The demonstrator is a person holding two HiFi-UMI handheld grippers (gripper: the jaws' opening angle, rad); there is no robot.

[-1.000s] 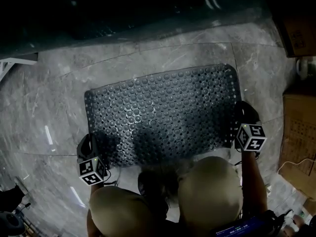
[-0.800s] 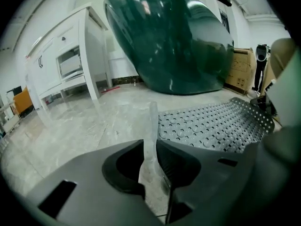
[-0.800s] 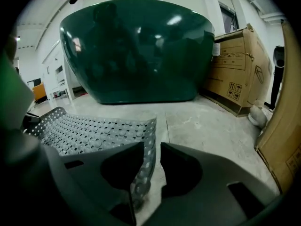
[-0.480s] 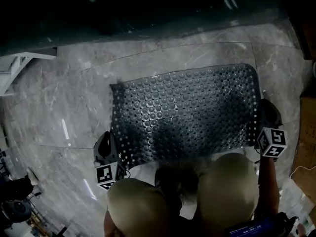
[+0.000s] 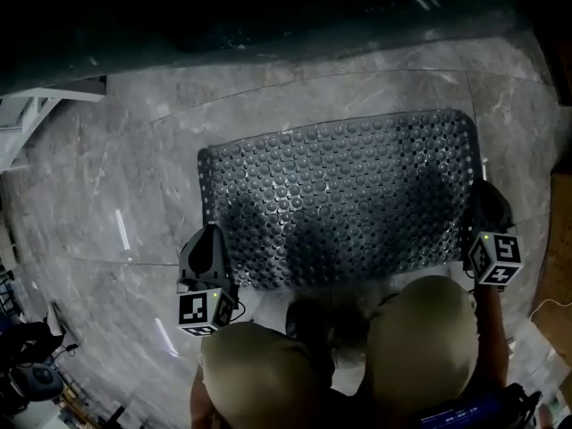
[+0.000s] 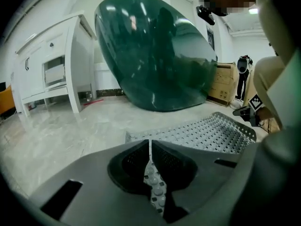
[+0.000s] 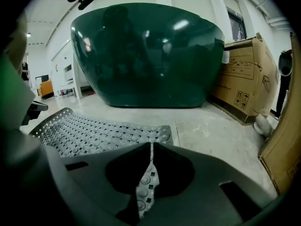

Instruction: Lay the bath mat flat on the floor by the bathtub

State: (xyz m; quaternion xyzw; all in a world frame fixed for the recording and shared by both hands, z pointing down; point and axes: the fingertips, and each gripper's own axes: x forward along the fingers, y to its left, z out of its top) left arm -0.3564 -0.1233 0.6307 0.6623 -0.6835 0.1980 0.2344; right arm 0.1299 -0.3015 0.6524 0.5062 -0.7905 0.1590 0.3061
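Your left gripper [image 5: 213, 244] and right gripper [image 5: 483, 208] are each clamped on a near corner of the bath mat [image 5: 340, 199], which spreads ahead of them toward the bathtub [image 7: 148, 55]. If you release one side first, the pinched corner may curl or drag the mat askew.

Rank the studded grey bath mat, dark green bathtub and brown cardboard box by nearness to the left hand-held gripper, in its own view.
1. Studded grey bath mat: clamped in its jaws.
2. Dark green bathtub: ahead.
3. Brown cardboard box: right, behind the bathtub.
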